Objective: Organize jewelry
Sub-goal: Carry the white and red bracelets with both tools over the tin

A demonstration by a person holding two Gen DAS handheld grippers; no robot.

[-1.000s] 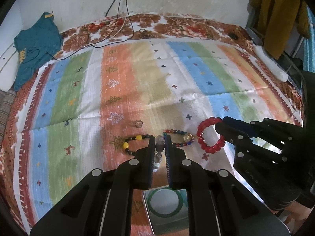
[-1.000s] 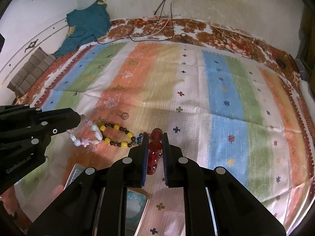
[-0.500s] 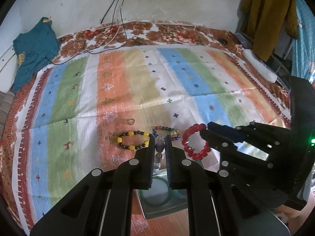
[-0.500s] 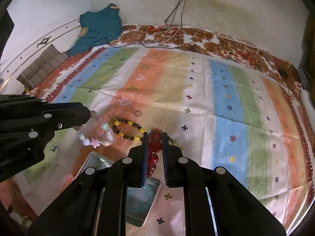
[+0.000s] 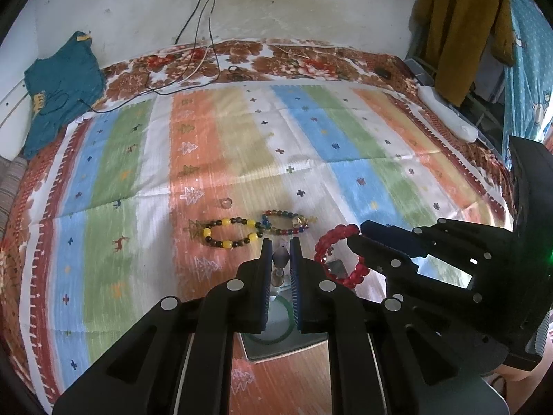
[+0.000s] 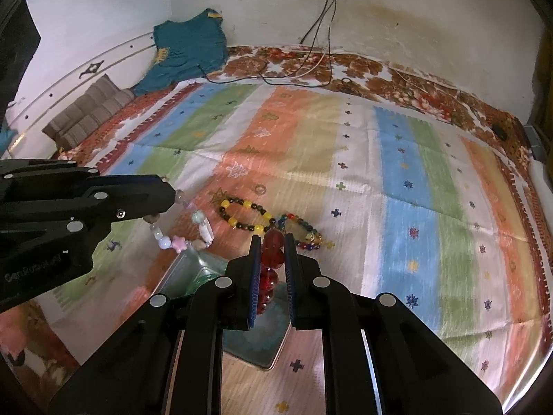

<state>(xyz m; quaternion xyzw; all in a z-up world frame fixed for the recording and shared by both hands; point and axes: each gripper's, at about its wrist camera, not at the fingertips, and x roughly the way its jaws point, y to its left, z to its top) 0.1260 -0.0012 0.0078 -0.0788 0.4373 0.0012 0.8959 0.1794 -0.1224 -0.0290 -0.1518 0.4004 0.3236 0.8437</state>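
Observation:
My left gripper (image 5: 280,247) is shut on a pastel bead bracelet (image 6: 179,238), which hangs from its tip above a metal tray (image 5: 276,346). My right gripper (image 6: 273,242) is shut on a red bead bracelet (image 5: 340,254), held in the air just right of the left gripper, over the tray (image 6: 262,346). A green bangle (image 5: 276,321) lies in the tray. A black-and-yellow bead bracelet (image 5: 230,231), a multicoloured bead bracelet (image 5: 285,223) and a small ring (image 5: 225,203) lie on the striped cloth beyond the tray.
The striped cloth (image 5: 311,138) covers a bed against a white wall. A teal garment (image 5: 58,83) lies at the back left, with cables (image 5: 193,69) trailing from a wall socket. A white remote-like object (image 5: 446,114) and hanging clothes (image 5: 459,27) are at the right.
Both grippers have pulled back and risen with their bracelets. The bracelets on the cloth now look farther off, and more of the tray shows beneath the grippers.

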